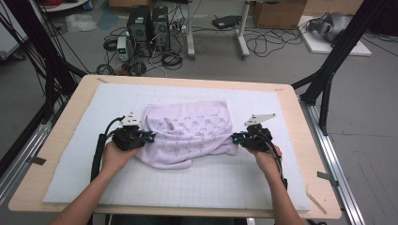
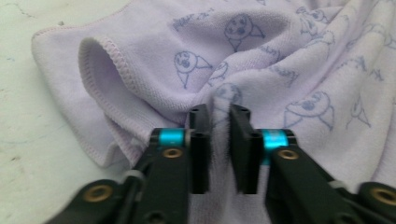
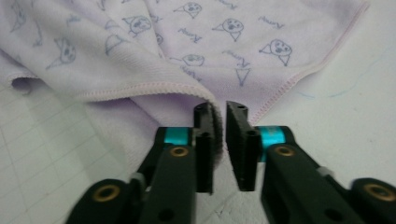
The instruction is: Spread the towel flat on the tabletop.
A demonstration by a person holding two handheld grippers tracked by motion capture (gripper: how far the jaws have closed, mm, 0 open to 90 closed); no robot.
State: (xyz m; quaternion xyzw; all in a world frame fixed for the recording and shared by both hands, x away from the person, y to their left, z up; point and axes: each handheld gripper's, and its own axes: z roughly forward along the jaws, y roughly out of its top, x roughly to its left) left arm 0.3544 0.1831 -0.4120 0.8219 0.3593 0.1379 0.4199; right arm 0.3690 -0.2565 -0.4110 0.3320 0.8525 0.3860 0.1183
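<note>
Both hand-held grippers pinch the lilac towel; right gripper view reveals its hem.

A pale lilac towel printed with small blue cartoon faces and pink-stitched hems lies on a white gridded mat, while black grippers with turquoise bands sit at nine and three o'clock.

crumpled lilac printed cloth on pale gridded mat, mat on wooden table. left gripper at cloth's left edge, right gripper at right edge.
</note>
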